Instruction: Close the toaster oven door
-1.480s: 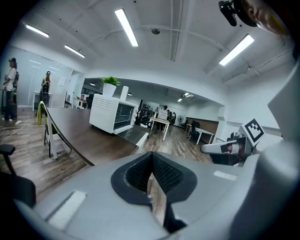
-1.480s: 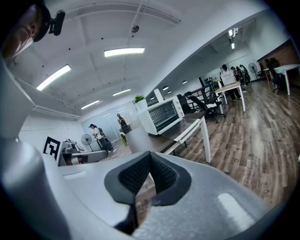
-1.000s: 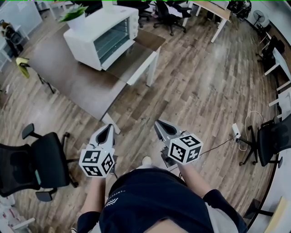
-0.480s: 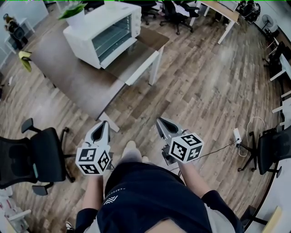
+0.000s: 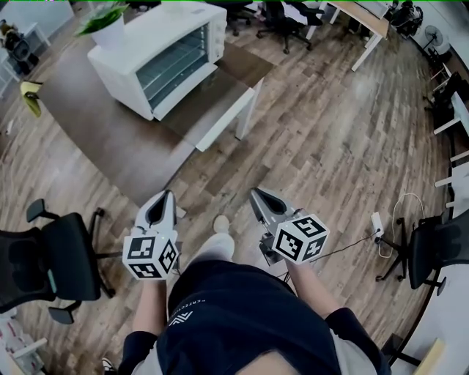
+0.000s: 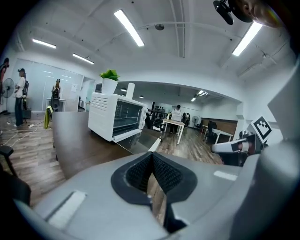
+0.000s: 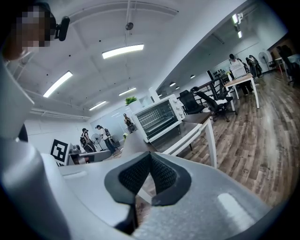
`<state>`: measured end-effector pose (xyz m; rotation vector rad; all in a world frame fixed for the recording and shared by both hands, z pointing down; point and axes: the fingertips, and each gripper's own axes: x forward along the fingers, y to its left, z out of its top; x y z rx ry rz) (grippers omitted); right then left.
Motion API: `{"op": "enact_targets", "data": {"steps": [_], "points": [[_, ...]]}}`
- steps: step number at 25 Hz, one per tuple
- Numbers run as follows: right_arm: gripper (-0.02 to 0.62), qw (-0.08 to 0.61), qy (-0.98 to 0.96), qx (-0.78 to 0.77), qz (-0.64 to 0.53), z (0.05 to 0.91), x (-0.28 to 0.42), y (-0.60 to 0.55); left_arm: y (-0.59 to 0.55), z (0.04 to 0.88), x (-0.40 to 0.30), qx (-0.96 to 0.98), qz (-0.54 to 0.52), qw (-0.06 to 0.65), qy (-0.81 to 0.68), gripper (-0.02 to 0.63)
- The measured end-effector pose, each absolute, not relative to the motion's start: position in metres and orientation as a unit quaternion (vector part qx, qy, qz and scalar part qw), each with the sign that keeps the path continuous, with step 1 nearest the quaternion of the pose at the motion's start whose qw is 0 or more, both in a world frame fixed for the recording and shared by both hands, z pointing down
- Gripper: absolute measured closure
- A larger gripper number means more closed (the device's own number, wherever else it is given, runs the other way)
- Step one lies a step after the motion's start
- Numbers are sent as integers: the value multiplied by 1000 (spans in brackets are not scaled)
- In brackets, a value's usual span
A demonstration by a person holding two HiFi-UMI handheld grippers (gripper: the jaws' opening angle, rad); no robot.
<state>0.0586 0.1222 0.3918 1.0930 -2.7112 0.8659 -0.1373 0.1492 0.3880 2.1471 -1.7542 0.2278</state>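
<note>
Wood-plank flooring (image 5: 330, 146) fills the office, with a long dark table (image 5: 110, 124) at the far left. On the table's right end stands the white toaster oven (image 5: 139, 36). Its glass door (image 5: 209, 91) hangs open and lies flat toward the near right, and a potted plant (image 5: 102, 18) sits on its top. A black office chair (image 5: 51, 256) stands at the near left.

Since a second ago the table and oven have slid a little to the left in the head view. The chair has also drifted left, and the person's pale shoe (image 5: 220, 223) has come further forward between the grippers.

The left gripper (image 5: 167, 195) and right gripper (image 5: 255, 192) are held low in front of the person, as before, well apart from the oven. Both point toward it. Each one's ribbed pads are pressed together at the tips with nothing between them.
</note>
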Motion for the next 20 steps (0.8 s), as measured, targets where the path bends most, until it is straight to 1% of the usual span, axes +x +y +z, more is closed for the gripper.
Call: {"op": "enact_targets", "data": {"steps": [6,12,16,18,20], "points": [[593,35,-895,351,272,384,55,64,99,391,-139,756,68,189,-623,588],[592,50,-906,339,247,388,41,11,60,395,-149,745,73,176,-639,586],[590,54,-913,325,240,388,24,-16,41,396,-158,744,64,181,-640,580],[540,56,-916,316,239,389,20,-28,33,398,-159,743,64,182,-640,575],[540,57,-920,307,238,389,19,-39,25,401,-160,739,63,186,-645,568]]}}
